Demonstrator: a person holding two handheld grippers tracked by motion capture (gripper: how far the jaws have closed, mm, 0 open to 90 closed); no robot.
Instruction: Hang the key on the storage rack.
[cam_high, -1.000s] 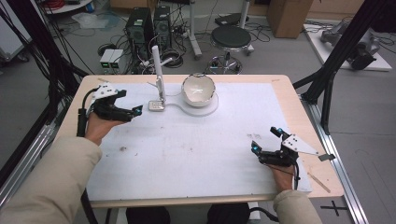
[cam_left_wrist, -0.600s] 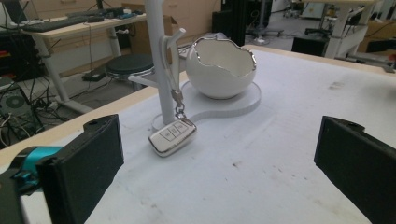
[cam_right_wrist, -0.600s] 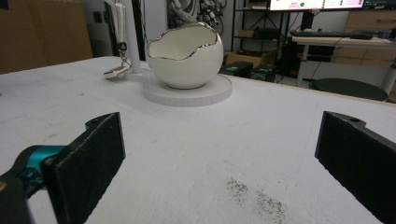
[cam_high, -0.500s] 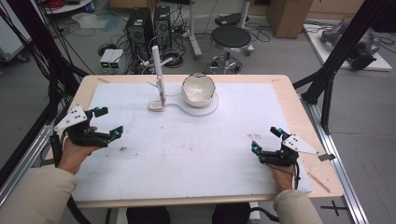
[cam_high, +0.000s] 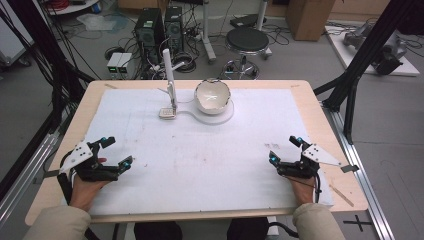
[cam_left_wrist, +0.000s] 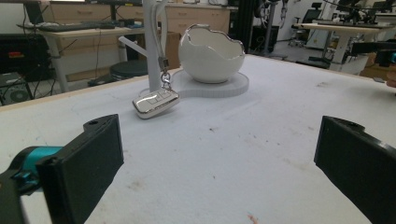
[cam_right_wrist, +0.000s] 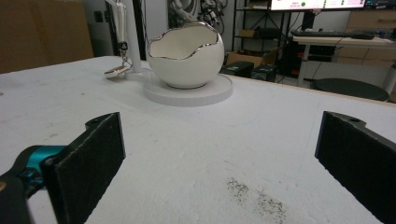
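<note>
2 grippers, left gripper (cam_high: 114, 154) & right gripper (cam_high: 285, 150), I hold wide apart, empty, near table (cam_high: 320, 120) front; egg-shaped bowl (cam_high: 212, 96) at back.

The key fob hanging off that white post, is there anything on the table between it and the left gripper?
Nothing visible. In the left gripper view, bare white mat runs from the open left gripper up to the key fob. The egg-shaped bowl sits off to the fob's side, not in the path.
</note>
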